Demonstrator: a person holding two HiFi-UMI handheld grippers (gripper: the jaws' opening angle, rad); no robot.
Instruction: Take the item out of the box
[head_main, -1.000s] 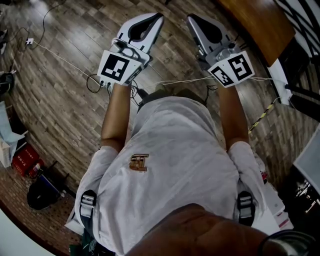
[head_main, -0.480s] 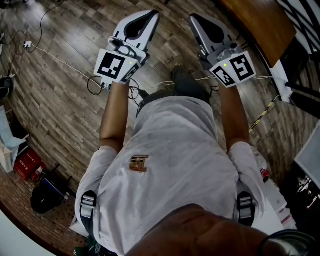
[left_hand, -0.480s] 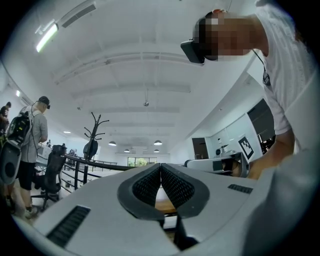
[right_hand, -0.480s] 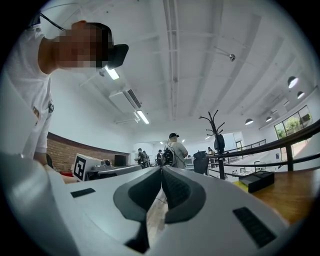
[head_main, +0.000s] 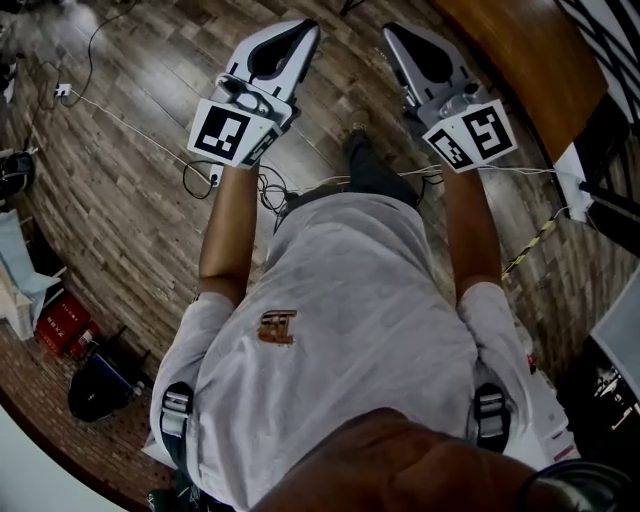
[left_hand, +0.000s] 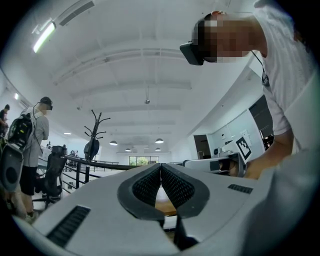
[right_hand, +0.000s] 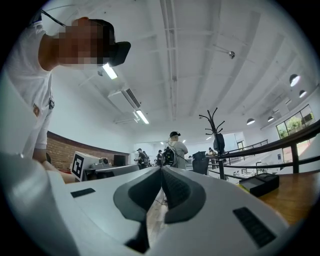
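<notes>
Wood-plank floor (head_main: 130, 220) lies below as I hold my left gripper (head_main: 306, 30) and right gripper (head_main: 392, 32) out side by side, each with jaws pressed together on nothing. The box shows in none of my views. Cables (head_main: 265, 188) tangle under the left gripper; a brown table (head_main: 520, 50) curves just right of the right gripper.
</notes>
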